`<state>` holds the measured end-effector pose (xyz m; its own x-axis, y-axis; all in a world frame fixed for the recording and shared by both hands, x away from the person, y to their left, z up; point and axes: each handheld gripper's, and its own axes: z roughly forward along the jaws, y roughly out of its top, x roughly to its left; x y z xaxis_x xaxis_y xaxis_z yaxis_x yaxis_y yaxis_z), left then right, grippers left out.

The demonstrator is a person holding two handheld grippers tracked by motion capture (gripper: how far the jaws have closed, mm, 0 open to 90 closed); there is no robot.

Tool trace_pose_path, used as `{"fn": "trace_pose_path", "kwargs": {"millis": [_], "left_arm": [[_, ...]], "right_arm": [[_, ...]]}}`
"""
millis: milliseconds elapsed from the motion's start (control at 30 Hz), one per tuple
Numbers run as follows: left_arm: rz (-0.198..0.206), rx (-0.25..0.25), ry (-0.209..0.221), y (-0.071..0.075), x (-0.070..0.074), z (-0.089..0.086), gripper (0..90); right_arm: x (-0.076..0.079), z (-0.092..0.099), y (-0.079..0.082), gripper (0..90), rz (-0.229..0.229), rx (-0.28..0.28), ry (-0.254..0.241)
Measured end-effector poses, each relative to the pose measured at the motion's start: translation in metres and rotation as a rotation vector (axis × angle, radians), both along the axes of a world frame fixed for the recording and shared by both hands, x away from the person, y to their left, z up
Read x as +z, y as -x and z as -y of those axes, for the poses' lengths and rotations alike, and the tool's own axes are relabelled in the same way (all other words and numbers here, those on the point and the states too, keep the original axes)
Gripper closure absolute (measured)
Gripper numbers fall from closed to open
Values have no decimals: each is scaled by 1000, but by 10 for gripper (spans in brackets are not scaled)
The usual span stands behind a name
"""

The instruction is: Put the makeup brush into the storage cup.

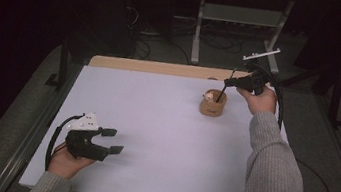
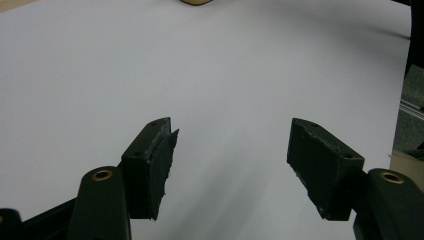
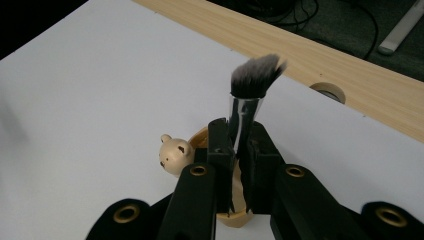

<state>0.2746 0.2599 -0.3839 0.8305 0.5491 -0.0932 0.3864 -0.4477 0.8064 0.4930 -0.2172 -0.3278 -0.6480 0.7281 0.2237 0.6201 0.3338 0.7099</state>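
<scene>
Nearest the camera, at the near left of the white counter (image 1: 164,125), the left tool (image 1: 114,141) rests in the person's hand with its jaws spread wide and nothing between them, well apart from the other things. At the far right, the right tool (image 1: 228,83) is clamped on the silver neck of a brush (image 3: 248,95), bristles up above the jaws. Just below stands a tan cup (image 1: 212,104) with a small bear head (image 3: 174,152) on its rim; the brush handle reaches down into the cup.
</scene>
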Motion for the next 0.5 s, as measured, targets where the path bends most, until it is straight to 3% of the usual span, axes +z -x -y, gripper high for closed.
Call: {"fn": "trace_pose_path", "kwargs": {"millis": [500], "left_arm": [[1, -2, 1, 0, 0, 1, 342]], "right_arm": [[-18, -1, 0, 829, -26, 1, -2]]}}
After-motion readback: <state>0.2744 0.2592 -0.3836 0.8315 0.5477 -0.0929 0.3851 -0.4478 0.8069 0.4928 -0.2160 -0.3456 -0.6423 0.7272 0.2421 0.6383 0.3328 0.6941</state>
